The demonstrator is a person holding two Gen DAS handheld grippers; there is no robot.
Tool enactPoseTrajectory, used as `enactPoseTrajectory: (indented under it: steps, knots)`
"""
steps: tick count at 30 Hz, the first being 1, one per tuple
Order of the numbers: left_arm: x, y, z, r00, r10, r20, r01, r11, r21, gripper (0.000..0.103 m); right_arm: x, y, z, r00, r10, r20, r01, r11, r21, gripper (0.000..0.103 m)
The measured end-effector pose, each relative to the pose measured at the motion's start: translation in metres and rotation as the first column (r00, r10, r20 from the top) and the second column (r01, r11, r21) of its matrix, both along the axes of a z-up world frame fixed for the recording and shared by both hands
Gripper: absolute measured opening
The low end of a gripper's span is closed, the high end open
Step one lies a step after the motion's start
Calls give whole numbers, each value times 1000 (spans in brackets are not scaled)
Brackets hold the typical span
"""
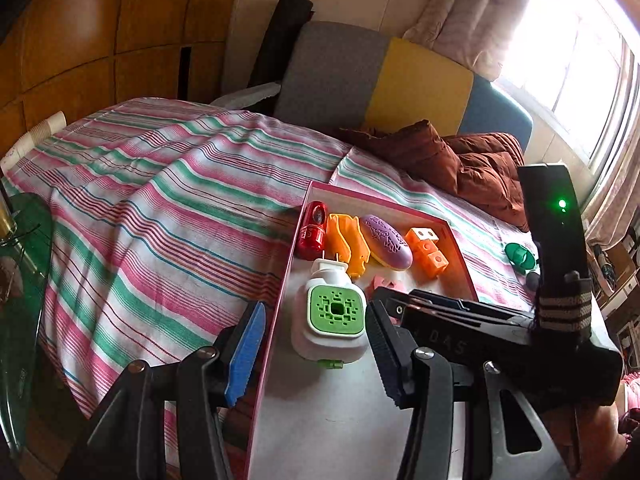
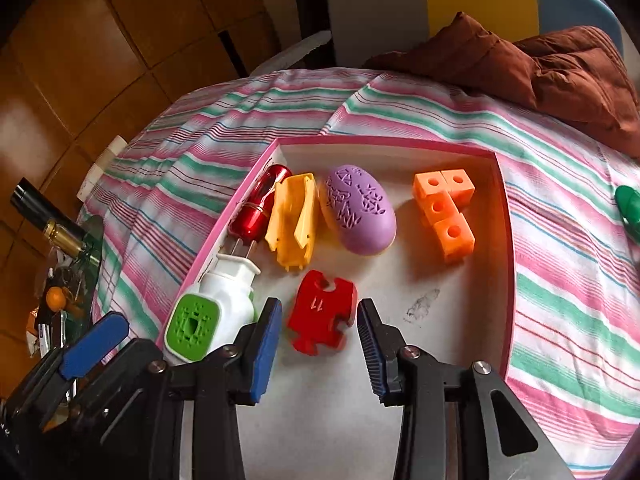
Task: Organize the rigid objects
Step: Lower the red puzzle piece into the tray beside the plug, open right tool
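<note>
- The right gripper (image 2: 320,328) hangs over the pink-rimmed tray (image 2: 502,240) on the striped bed (image 2: 560,280), its fingers (image 2: 266,332) apart on either side of the red puzzle piece (image 2: 322,312); the pads do not look pressed on it, and the piece seems to lie on the tray floor.
- If those fingers lift away at a tilt, one pad could catch the piece and flick it toward the yellow part (image 2: 294,220) or the purple oval (image 2: 358,210) just beyond.
- The left gripper (image 1: 316,352) stands wide apart and holds nothing, one finger outside the tray's left wall, the other inside, with the white and green plug-in device (image 1: 330,312) between them. Closing here could pinch the wall along with the device and drag the whole tray across the soft bed.
- The green object (image 2: 628,204) lies outside the tray on the bedspread, well apart from the rest. Reaching for it, an arm could sweep the orange cubes (image 2: 446,212) near the right wall.
</note>
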State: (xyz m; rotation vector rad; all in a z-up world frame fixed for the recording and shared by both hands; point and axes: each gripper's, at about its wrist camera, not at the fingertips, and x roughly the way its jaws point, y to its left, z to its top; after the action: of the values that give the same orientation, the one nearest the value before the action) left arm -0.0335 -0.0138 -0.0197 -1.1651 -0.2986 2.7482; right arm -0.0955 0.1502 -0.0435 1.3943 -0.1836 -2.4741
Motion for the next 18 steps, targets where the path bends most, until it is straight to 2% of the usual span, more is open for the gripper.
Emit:
enactPoseTrajectory:
  steps: [9, 13, 18]
  knots:
    - [0, 1, 0, 1000, -13, -2, 13, 1000, 26, 53, 32, 20, 25, 994, -41, -102, 41, 999, -3, 45]
    - [3, 6, 2, 997, -71, -12, 72, 994, 78, 53, 42, 39, 33, 987, -94, -127, 93, 996, -15, 47]
    - [8, 20, 6, 992, -122, -37, 124, 991, 55, 53, 50, 67, 36, 979, -156, -132, 157, 988, -3, 48]
